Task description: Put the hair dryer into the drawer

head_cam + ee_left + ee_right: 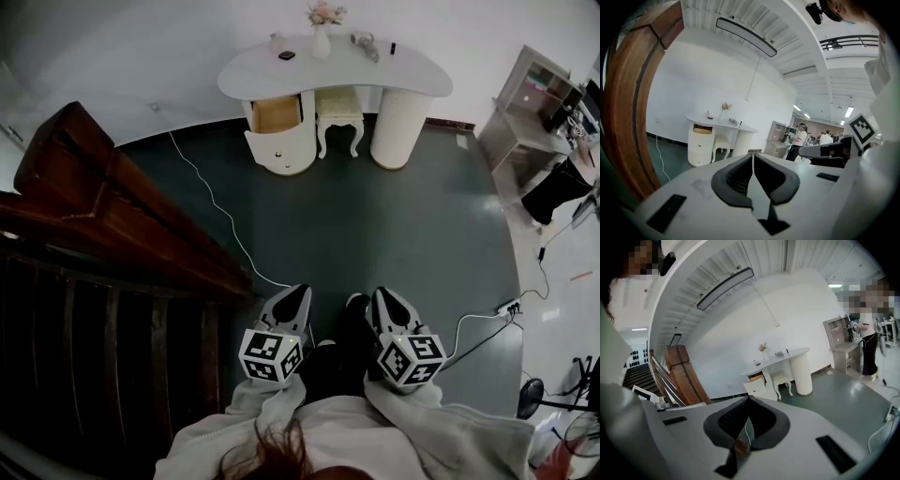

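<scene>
Banister (pixel 112 202): dark wood, filling my nine o'clock and climbing toward ten.
White cable (pixel 217 204): trails across the green floor (pixel 403 225) from the wall at eleven o'clock and passes out of sight beside my left claw.
Dressing table (pixel 417 77): white with a curved top, against the far wall at twelve o'clock, well apart from both my claws.
Drawer (pixel 277 114): the top one of the round white cabinet under the table's left end, pulled out and open, its wood lining showing, just left of twelve.
Left claw (pixel 300 289): held low near my six o'clock, nose toward twelve. Its own view shows the jaws closed tip to tip with nothing gripped.
Vase (pixel 321 43): white, with pale pink flowers, upright at the middle of the tabletop.
Stool (pixel 339 109): white, tucked under the table between the cabinet and the round right pedestal.
Hair dryer (pixel 364 44): small and grey at this range, lying on the tabletop just right of the vase, at twelve o'clock, not in the drawer.
Right claw (pixel 380 292): beside the left one, also pointing toward twelve, jaws pressed together and empty.
Power strip (pixel 509 307): on the floor at four o'clock, cables running from it.
Shelf unit (pixel 527 98): pale, at two o'clock.
Person (pixel 558 187): in dark trousers, at the right edge near three o'clock.
</scene>
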